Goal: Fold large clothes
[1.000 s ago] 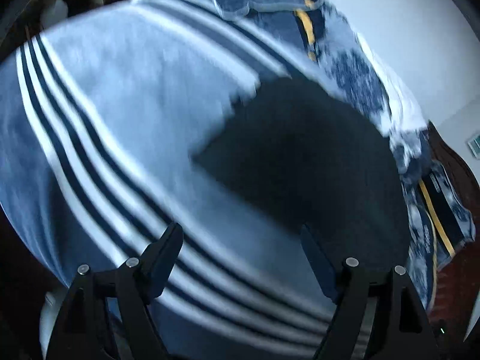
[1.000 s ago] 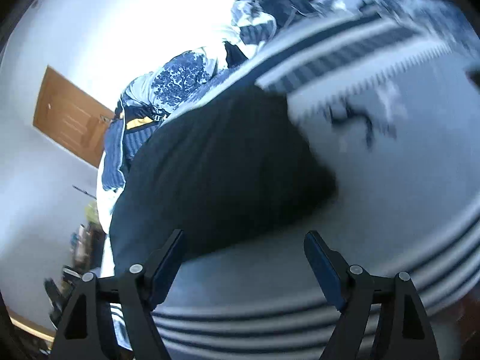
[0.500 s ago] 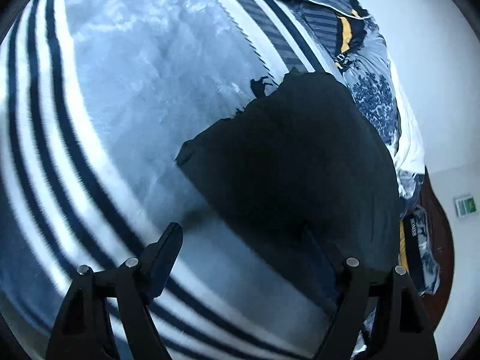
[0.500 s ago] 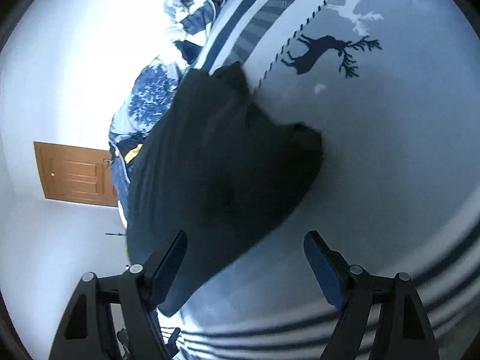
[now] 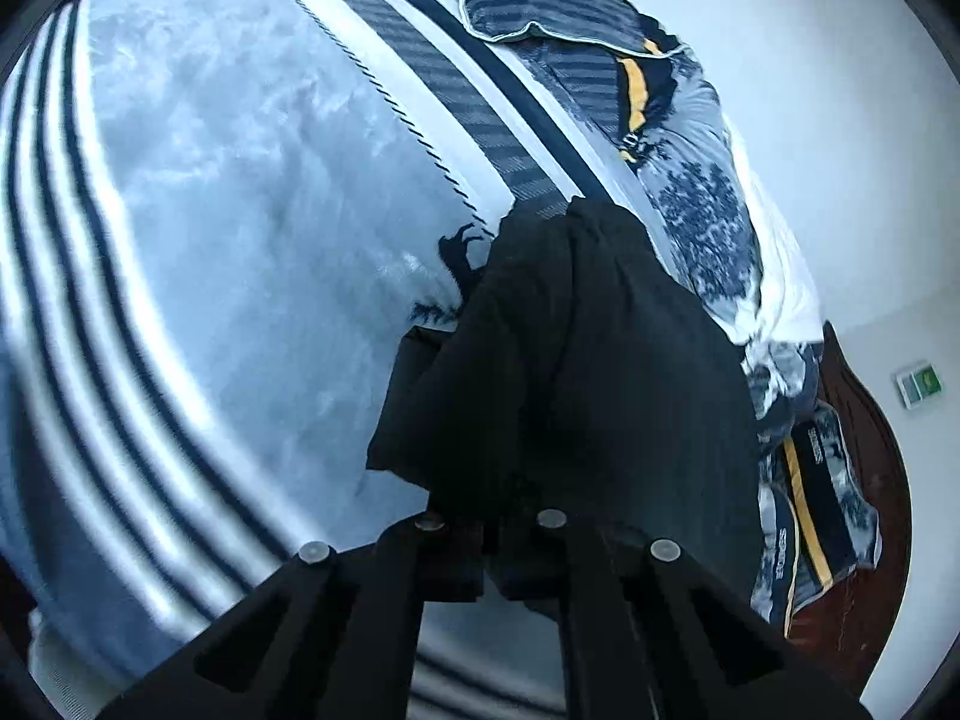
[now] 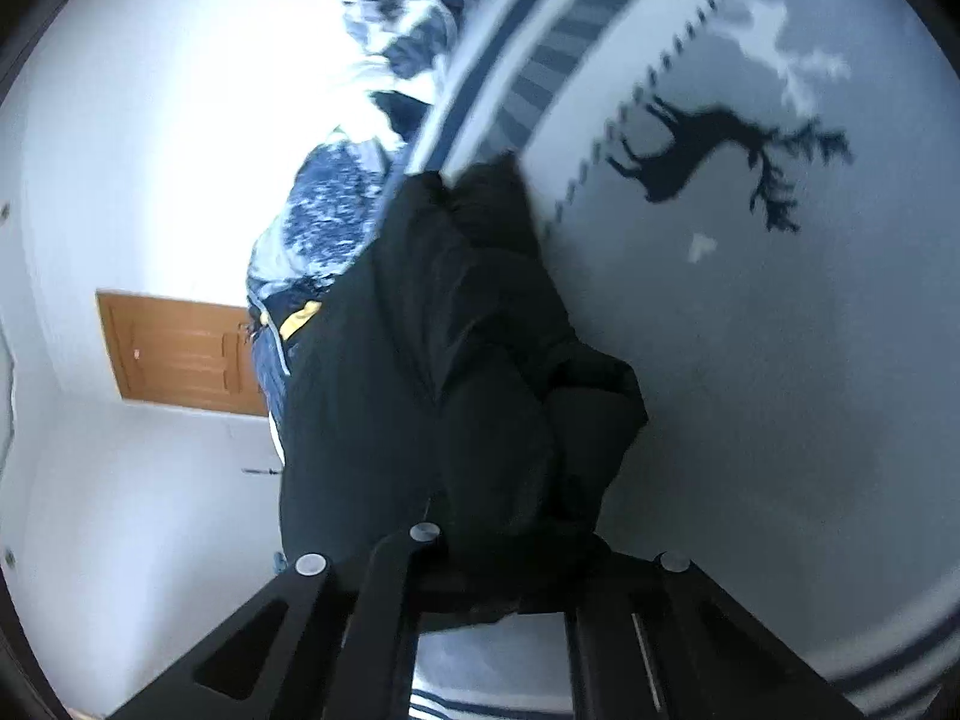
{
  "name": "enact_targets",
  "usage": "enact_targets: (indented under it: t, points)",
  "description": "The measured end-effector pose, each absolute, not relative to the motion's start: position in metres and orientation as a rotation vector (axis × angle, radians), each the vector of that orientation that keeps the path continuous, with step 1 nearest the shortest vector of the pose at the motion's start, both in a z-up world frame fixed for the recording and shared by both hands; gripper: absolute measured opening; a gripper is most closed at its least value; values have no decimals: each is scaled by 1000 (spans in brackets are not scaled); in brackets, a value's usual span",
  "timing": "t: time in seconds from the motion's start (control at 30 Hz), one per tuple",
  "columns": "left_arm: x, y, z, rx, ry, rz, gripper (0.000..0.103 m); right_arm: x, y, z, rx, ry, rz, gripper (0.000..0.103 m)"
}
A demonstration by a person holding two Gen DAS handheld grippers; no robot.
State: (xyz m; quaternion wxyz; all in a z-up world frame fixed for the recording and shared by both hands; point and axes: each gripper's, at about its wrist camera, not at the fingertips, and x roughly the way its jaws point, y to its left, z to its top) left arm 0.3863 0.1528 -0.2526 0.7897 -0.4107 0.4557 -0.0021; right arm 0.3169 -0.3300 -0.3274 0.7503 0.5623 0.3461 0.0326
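Both grippers, left and right, pinch the black garment near the blanket's striped edge; folding looks barely begun.

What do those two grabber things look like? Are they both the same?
Yes, they look alike. The left gripper and the right gripper are both matte black, built from flat angular bars with triangular cut-outs. Small round silver bolt heads sit on top of the bars. No cables, labels or sleeves show in either view.
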Motion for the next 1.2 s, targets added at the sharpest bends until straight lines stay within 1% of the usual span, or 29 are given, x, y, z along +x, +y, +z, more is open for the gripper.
enact_targets:
  t: [0.07,0.2,0.27,0.37,0.43,0.5,0.6,0.67,0.77,0.8,0.83,0.87,0.93,0.97,1.07,1.13,1.2]
  points:
    - [355,159,-248,-879,983,-12,3,290,-326,-314,1210,739,76,5]
    - [306,175,-259,-886,1033,15,3,232,-313,-298,1171,740,85,5]
    - [291,181,-274,-874,1061,43,3,207,-306,-302,1150,774,77,5]
    - [271,189,-292,-958,1116,57,3,181,-302,-325,1175,842,55,5]
    - [261,189,-276,-937,1069,41,3,172,-305,-329,1225,844,48,5]
    - [259,182,-260,-828,1066,46,4,165,-302,-310,1151,822,24,5]
    - [260,181,-261,-754,1101,93,9,170,-302,-302,1092,843,-9,5]
    - [258,183,-265,-750,1134,129,14,173,-304,-314,1129,893,-23,9]
    - [239,190,-250,-691,1078,177,27,158,-312,-325,1189,918,-69,13]
    - [236,191,-244,-664,1059,193,39,151,-315,-323,1176,915,-90,16]
    - [233,191,-232,-628,1022,206,52,146,-317,-318,1152,916,-112,23]
    - [232,189,-225,-609,999,208,57,142,-320,-308,1099,920,-151,29]
    - [234,183,-204,-567,945,207,61,141,-322,-285,1001,890,-209,61]
    - [237,178,-193,-542,920,199,62,141,-322,-267,936,856,-228,63]
    - [267,151,-166,-452,884,132,68,157,-311,-220,784,798,-200,63]
    - [287,128,-156,-397,886,72,74,181,-292,-195,720,778,-99,63]
    - [316,101,-151,-354,919,8,75,218,-263,-175,626,783,17,64]
